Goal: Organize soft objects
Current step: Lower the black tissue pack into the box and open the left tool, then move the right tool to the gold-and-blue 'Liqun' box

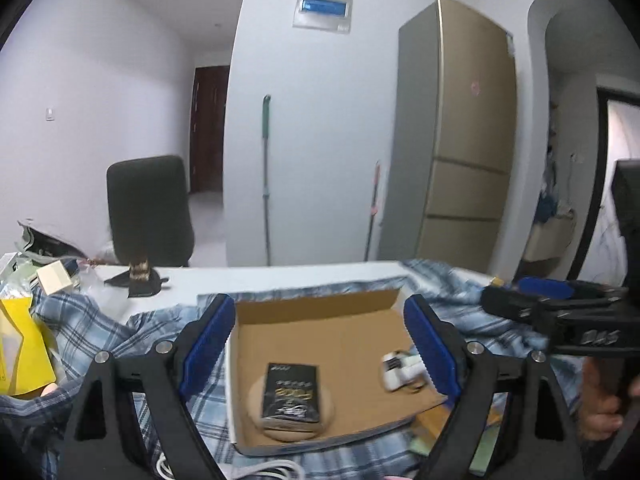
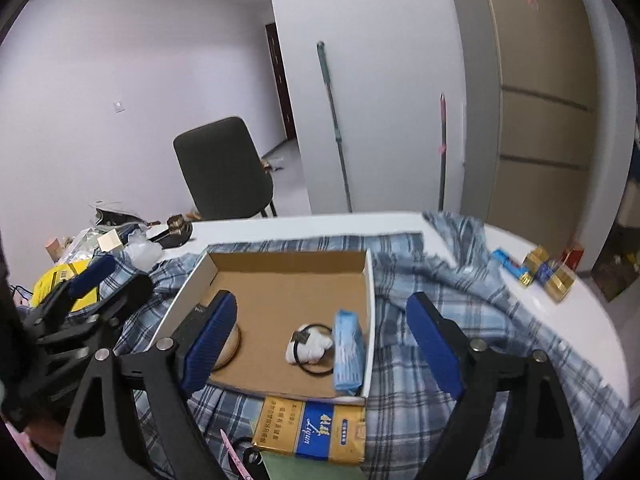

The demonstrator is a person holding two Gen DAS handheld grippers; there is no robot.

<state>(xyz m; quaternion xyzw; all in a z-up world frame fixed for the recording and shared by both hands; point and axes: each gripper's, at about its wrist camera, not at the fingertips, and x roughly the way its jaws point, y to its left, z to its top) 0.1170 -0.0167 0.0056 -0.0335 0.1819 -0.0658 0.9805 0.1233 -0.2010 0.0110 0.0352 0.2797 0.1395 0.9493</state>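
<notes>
An open cardboard box [image 1: 320, 320] lies on a blue plaid cloth [image 1: 100, 320] spread over a white table. In the left wrist view it holds a black pack [image 1: 290, 396] on a round beige disc and a small white soft item [image 1: 400, 372]. My left gripper [image 1: 320, 300] hangs open above the box, nothing between its fingers. In the right wrist view the box [image 2: 288, 280] holds the white soft item [image 2: 310, 346] with a black ring, and a light blue tissue pack [image 2: 348, 354] against the right wall. My right gripper [image 2: 320, 300] stands open and empty over them.
A gold and blue carton [image 2: 312, 432] lies in front of the box. Small gold and blue packs [image 2: 548, 276] sit at the table's right edge. A yellow bag [image 1: 20, 348] and loose clutter fill the left side. A dark chair [image 1: 148, 208] stands behind the table.
</notes>
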